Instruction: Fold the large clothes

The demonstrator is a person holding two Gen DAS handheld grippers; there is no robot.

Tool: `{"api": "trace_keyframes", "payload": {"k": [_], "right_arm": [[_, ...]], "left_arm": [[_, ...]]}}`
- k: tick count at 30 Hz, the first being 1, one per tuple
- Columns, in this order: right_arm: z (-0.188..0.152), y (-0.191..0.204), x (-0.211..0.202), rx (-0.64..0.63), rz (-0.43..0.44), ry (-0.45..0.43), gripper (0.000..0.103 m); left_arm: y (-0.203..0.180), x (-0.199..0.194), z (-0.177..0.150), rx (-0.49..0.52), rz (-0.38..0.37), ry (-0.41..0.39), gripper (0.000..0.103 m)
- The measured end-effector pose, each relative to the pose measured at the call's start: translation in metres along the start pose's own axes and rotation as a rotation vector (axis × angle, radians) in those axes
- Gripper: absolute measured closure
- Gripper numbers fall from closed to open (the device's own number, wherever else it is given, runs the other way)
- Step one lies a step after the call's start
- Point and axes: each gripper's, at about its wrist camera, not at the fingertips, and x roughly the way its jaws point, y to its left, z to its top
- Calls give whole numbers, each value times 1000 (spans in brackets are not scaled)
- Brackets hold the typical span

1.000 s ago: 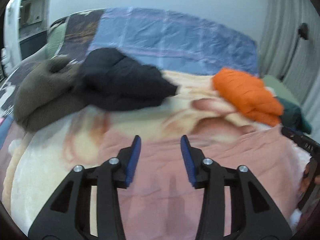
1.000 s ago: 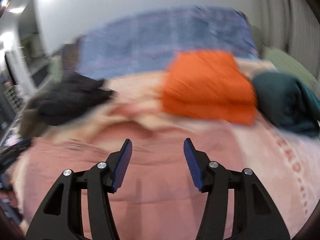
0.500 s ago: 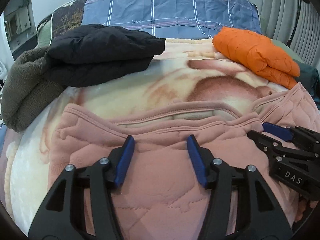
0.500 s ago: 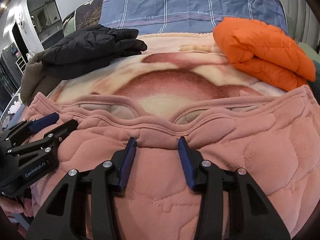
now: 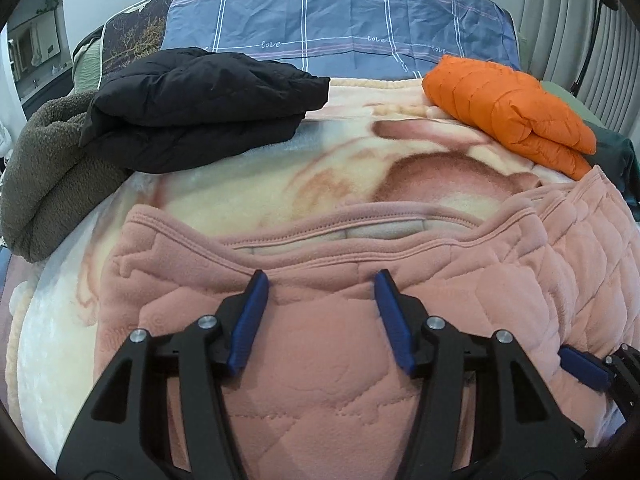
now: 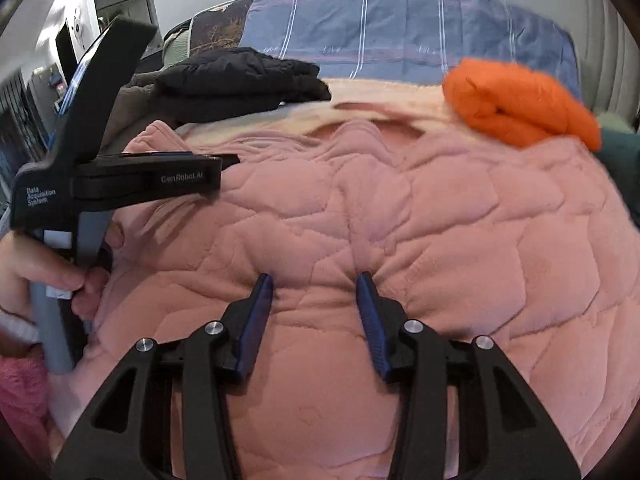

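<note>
The left gripper [image 5: 318, 316] and the right gripper [image 6: 314, 320] both rest with jaws parted on the pink quilted garment [image 5: 328, 400], gripping nothing; it lies spread nearest us on the bed blanket [image 5: 240, 184]. Beyond the garment sit the folded black jacket [image 5: 200, 104] and orange jacket [image 5: 508, 116]. If the pads pinch only the top layer, the fold could drag crooked or bunch.

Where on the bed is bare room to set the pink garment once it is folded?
The cream blanket is bare between the black jacket and orange jacket, beyond the pink garment. The left side, with the brown fleece, and the right corner are crowded.
</note>
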Motion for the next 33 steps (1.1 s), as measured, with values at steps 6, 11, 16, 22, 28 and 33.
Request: {"api": "trace_keyframes", "payload": {"k": [6, 11, 16, 22, 28, 33], "right_arm": [[-3, -7, -49, 87, 47, 6, 60], [-47, -1, -54, 46, 105, 108, 59], [-55, -1, -42, 55, 95, 106, 59], [-55, 14, -80, -23, 36, 90, 61], [-64, 4, -62, 6, 49, 137, 57], [-55, 8, -78, -65, 49, 118, 54]], "left_arm": [[0, -2, -2, -8, -9, -3, 46], [-1, -2, -1, -10, -7, -1, 46], [-2, -2, -1, -8, -5, -3, 46], [0, -4, -1, -21, -18, -6, 46], [5, -5, 1, -42, -46, -6, 46], [45, -48, 7, -157, -182, -75, 24]]}}
